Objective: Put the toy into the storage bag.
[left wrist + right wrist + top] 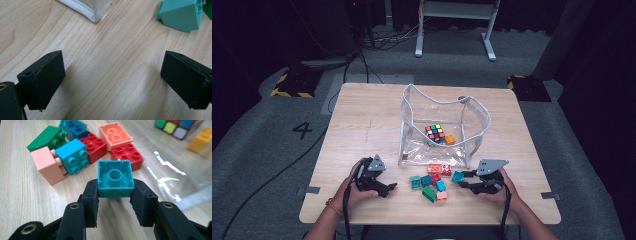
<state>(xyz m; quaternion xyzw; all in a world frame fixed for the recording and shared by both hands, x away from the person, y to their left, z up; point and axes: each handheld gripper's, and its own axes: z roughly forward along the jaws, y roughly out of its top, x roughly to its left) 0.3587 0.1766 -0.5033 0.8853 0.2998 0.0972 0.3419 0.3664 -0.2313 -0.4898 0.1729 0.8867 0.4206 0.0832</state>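
Right tongs [115, 195] pinch teal block [115, 178], hollow underside facing the camera, squarish, studs hidden. Left tongs [112, 80] spread over bare tabletop [105, 62].

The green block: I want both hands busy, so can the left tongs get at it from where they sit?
Probably yes. The left tongs stand open, and bare table lies between them and the green block, though neighbouring blocks crowd its far side.

Clear bag [472, 117] on wooden table [362, 125], puzzle cube [435, 133] and orange brick [450, 139] inside
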